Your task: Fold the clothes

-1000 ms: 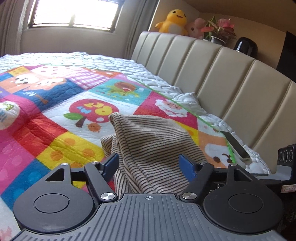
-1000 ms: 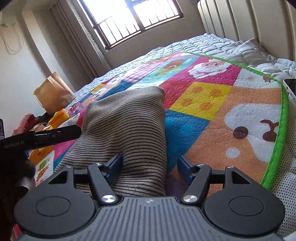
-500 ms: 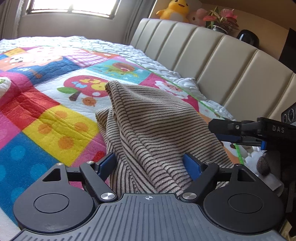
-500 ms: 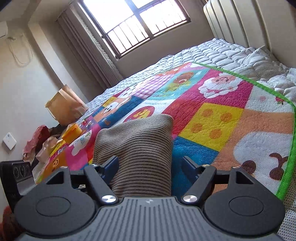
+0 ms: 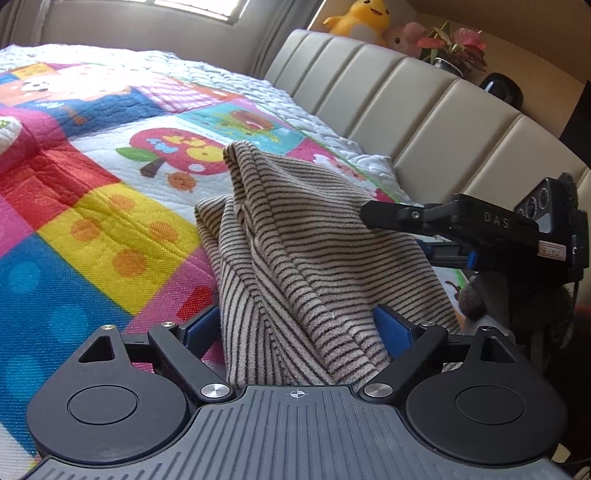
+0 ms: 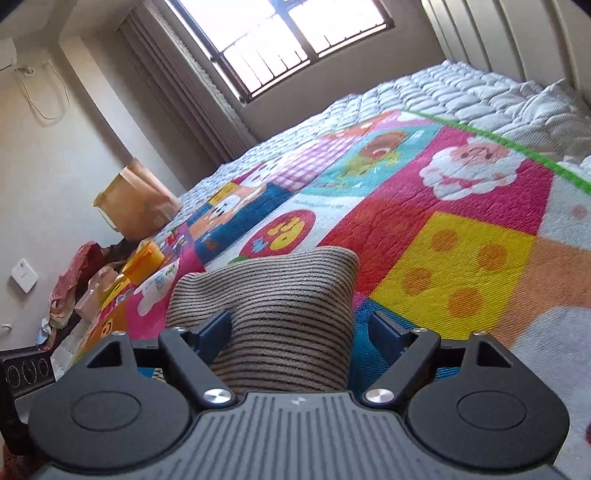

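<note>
A beige garment with thin dark stripes (image 5: 295, 251) lies bunched on the colourful play mat (image 5: 92, 192) on the bed. My left gripper (image 5: 295, 328) is open, its blue pads on either side of the near folds. My right gripper (image 6: 299, 328) is also open, with the striped garment (image 6: 280, 295) running between its fingers. In the left wrist view the right gripper (image 5: 373, 216) shows as a black tool reaching in from the right, its tip against the cloth's upper right part.
A padded beige headboard (image 5: 424, 110) runs along the right of the bed, with a yellow plush (image 5: 362, 18), a potted plant (image 5: 454, 44) and a black object on its ledge. A brown paper bag (image 6: 129, 203) and clutter (image 6: 92, 280) stand by the bed's left side under a window.
Both grippers have drawn back and tilted. The cloth looks more bunched and raised. The right gripper has come further into the left wrist view.
</note>
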A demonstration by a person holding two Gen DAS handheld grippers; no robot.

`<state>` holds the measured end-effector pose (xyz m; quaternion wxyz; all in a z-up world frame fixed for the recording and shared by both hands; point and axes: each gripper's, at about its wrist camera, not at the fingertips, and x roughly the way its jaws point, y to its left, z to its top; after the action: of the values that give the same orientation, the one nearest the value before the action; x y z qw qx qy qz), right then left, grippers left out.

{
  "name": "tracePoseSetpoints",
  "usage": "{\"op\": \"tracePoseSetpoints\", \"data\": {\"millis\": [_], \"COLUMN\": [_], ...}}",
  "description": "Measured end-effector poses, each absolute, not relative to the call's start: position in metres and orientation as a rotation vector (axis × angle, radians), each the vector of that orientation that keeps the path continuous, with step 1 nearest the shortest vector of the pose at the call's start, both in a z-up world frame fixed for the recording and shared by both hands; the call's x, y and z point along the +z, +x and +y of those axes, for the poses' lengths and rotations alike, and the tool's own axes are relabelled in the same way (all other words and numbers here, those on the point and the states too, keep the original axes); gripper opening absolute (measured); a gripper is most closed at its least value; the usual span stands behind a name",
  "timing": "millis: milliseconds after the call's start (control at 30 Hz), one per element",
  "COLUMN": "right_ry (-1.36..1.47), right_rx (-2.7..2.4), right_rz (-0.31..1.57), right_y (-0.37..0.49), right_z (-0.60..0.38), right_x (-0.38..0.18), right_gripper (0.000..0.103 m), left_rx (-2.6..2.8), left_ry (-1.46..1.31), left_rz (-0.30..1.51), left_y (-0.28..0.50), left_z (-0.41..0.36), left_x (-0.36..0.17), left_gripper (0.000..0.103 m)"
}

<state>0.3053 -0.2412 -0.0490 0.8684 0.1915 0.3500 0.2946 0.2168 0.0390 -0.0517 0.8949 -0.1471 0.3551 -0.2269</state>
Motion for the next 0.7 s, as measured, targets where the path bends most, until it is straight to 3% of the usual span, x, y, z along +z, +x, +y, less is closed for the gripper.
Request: {"op": "tracePoseSetpoints", "data": {"millis": [100,267,500,700], "right_ry": [0.291,0.243,0.359,0.420], "right_rx": [0.659,0.655,0.621,0.625], "right_rz": [0.668,0.617,0.688,0.731], "right_y": [0.298,0.286,0.285,0.267], "right_z": [-0.227,-0.226,-0.248,-0.261], "right_x": [-0.038,-0.034,-0.053,-0.064], "right_gripper": [0.074,0.072,0.083,0.083], "left_rx": [-0.479,-0.486,-0.484,-0.483], "left_ry": [-0.301,-0.298,-0.287,-0.285], "left_rz": [0.734,0.726,0.722,0.719], "left_y": [0.217,0.216,0.216,0.215], "left_z": [0.040,0.041,0.038,0.037], "left_x": [-0.052,-0.054,-0.053,-0.053], "left_gripper": [0.092,0.092,0.092,0.092]}}
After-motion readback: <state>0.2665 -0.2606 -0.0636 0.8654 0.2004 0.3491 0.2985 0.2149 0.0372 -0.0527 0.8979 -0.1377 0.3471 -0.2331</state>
